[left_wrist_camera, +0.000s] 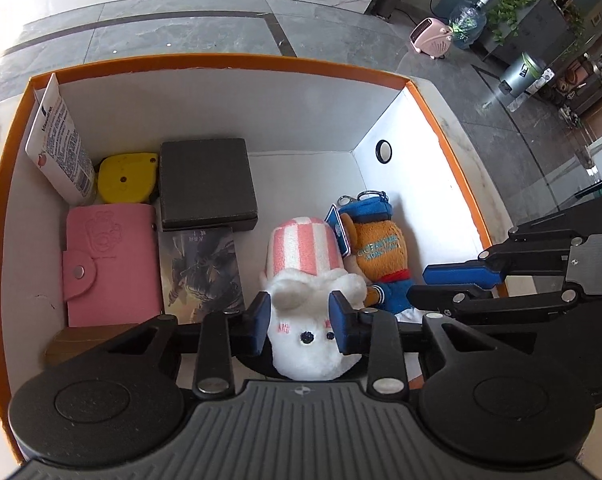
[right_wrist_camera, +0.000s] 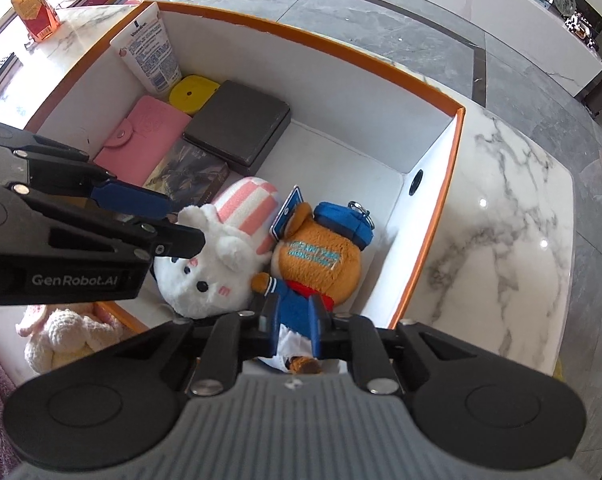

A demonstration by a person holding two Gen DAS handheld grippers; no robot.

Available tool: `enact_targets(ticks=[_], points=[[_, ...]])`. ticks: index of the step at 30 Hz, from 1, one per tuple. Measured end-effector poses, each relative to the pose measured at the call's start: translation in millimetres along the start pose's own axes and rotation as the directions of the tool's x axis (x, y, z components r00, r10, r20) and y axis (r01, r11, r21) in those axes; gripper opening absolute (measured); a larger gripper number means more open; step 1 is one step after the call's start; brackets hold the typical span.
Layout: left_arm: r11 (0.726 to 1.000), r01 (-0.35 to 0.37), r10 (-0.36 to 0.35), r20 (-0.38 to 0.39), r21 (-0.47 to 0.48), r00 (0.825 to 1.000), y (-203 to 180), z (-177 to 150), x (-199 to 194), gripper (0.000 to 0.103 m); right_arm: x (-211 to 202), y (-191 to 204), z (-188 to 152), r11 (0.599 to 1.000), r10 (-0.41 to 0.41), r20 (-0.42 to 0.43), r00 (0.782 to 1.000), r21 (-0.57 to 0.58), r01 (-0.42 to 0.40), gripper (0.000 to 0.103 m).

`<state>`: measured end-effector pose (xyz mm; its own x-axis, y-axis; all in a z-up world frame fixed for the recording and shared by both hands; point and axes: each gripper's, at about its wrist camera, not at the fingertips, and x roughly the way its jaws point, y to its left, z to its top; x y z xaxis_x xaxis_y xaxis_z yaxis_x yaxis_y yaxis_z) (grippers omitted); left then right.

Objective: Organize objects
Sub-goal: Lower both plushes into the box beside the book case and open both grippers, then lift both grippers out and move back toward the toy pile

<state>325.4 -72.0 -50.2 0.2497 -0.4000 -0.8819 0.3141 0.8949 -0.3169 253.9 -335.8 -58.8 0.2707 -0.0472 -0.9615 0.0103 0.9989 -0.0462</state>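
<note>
An orange-rimmed white box (left_wrist_camera: 381, 112) (right_wrist_camera: 441, 184) stands on a marble table. My left gripper (left_wrist_camera: 301, 316) is shut on a white bunny plush (left_wrist_camera: 313, 344) (right_wrist_camera: 209, 276) with a pink-striped hat, held low inside the box. My right gripper (right_wrist_camera: 295, 320) is shut on the blue body of an orange bear plush (right_wrist_camera: 313, 260) (left_wrist_camera: 381, 252) lying beside the bunny on the box floor. The right gripper also shows in the left wrist view (left_wrist_camera: 441, 284), and the left gripper in the right wrist view (right_wrist_camera: 173, 220).
On the box's left side lie a pink wallet (left_wrist_camera: 109, 264), a dark flat case (left_wrist_camera: 205, 184), a yellow tape measure (left_wrist_camera: 127, 178), a white tube (left_wrist_camera: 61, 144) and a printed card box (left_wrist_camera: 199, 268). A cream crochet toy (right_wrist_camera: 69, 336) lies outside the box.
</note>
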Motion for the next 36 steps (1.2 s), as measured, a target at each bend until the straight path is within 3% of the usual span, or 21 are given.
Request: enact_targets(ticks=[8, 14, 17, 21, 25, 29, 31, 36], points=[[1.000, 0.006, -0.005, 0.002, -0.004, 1.000, 0, -5, 7, 0.032, 18, 3, -4, 0.999, -0.037, -0.022, 0.999, -0.025, 0.036, 0.003], [1.000, -0.004, 0.004, 0.016, 0.002, 1.000, -2, -7, 3, 0.033, 17, 4, -6, 0.999, -0.047, -0.027, 0.999, -0.027, 0.046, 0.003], [1.000, -0.018, 0.018, 0.052, 0.013, 0.998, -4, -12, -12, 0.033, 5, 3, -9, 0.999, -0.041, 0.009, 0.999, -0.002, 0.041, 0.003], [0.999, 0.023, -0.026, 0.140, 0.023, 0.990, -8, -28, -53, 0.033, -24, 4, -21, 0.999, -0.011, 0.102, 0.995, 0.046, 0.006, 0.008], [1.000, -0.007, 0.000, 0.239, 0.031, 0.971, -14, -54, -95, 0.033, -54, 12, -42, 0.997, 0.016, 0.202, 0.979, 0.073, -0.031, 0.009], [1.000, -0.025, 0.019, 0.302, 0.017, 0.953, -15, -85, -126, 0.033, -84, 25, -73, 0.995, 0.043, 0.310, 0.950, 0.074, -0.069, 0.013], [1.000, -0.026, 0.028, 0.326, -0.011, 0.945, -12, -100, -135, 0.033, -94, 30, -91, 0.992, 0.050, 0.360, 0.932, 0.088, -0.087, 0.021], [0.991, -0.005, 0.055, 0.361, -0.136, 0.931, 0, -133, -137, 0.036, -96, 44, -135, 0.986, 0.009, 0.441, 0.897, 0.146, -0.082, 0.021]])
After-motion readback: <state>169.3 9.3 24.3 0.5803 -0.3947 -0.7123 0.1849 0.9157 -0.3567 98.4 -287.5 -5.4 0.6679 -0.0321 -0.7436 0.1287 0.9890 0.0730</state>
